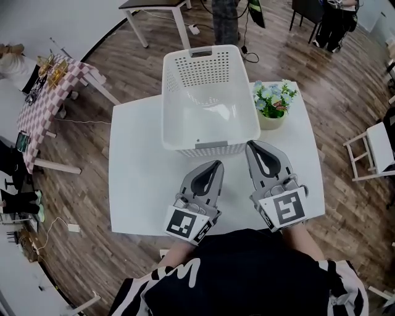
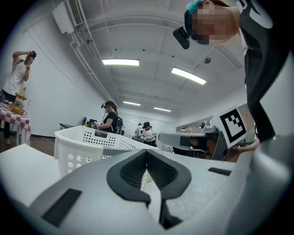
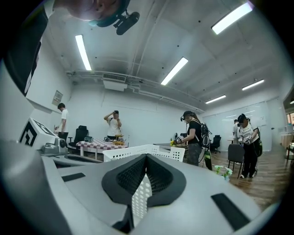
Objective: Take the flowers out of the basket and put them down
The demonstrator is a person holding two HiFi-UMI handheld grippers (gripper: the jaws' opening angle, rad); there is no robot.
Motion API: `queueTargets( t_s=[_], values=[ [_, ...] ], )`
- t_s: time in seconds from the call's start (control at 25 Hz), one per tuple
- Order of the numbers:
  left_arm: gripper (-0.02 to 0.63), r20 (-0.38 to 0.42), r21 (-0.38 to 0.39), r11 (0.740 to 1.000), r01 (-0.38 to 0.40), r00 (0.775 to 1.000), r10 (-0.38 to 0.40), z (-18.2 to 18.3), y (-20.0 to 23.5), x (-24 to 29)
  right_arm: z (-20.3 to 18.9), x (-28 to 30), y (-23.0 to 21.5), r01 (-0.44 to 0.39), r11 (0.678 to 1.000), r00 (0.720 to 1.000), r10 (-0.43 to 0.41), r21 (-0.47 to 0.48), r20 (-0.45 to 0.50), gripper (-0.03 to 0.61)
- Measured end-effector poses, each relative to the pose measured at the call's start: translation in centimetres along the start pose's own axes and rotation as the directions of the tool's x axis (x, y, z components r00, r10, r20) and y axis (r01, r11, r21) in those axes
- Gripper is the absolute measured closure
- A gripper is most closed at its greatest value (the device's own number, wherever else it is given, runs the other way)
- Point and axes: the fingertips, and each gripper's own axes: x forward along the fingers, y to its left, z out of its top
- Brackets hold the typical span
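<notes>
A pot of white and blue flowers (image 1: 274, 103) stands upright on the white table (image 1: 141, 185), just right of the white perforated basket (image 1: 210, 145). The basket's inside looks bare in the head view. My left gripper (image 1: 216, 164) is shut on nothing, its tips a little short of the basket's near wall. My right gripper (image 1: 250, 144) is also shut on nothing, beside the basket's near right corner and in front of the pot. In the left gripper view the basket (image 2: 87, 140) rises past the shut jaws. The right gripper view shows the basket (image 3: 151, 151) ahead and the flowers (image 3: 223, 171) to the right.
A chequered table (image 1: 52, 92) with items stands at the far left, a white chair (image 1: 375, 152) at the right, another table (image 1: 154, 6) at the back. Several people stand around the room. Wooden floor surrounds the white table.
</notes>
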Motion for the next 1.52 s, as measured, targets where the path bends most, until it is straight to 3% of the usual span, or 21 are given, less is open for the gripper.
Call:
queueTargets(
  t_s=[0.28, 0.68, 1.52],
  values=[
    [0.609, 0.013, 0.006, 1.0, 0.013, 1.0, -0.013, 0.1, -0.1, -1.0, -1.3, -0.2, 2.1, -0.01, 1.0, 0.999, 0.009, -0.025, -0.03, 0.56],
    [0.609, 0.06, 0.01, 1.0, -0.013, 0.998, 0.012, 1.7, -3.0, -3.1, 1.1, -3.1, 3.5, -0.046, 0.999, 0.999, 0.047, -0.027, 0.008, 0.56],
    [0.609, 0.085, -0.038, 0.997, -0.067, 0.994, 0.07, -3.1, -21.2, -10.2, -1.8, -22.4, 6.6, -0.148, 0.988, 0.989, 0.148, -0.042, -0.014, 0.56]
  ],
)
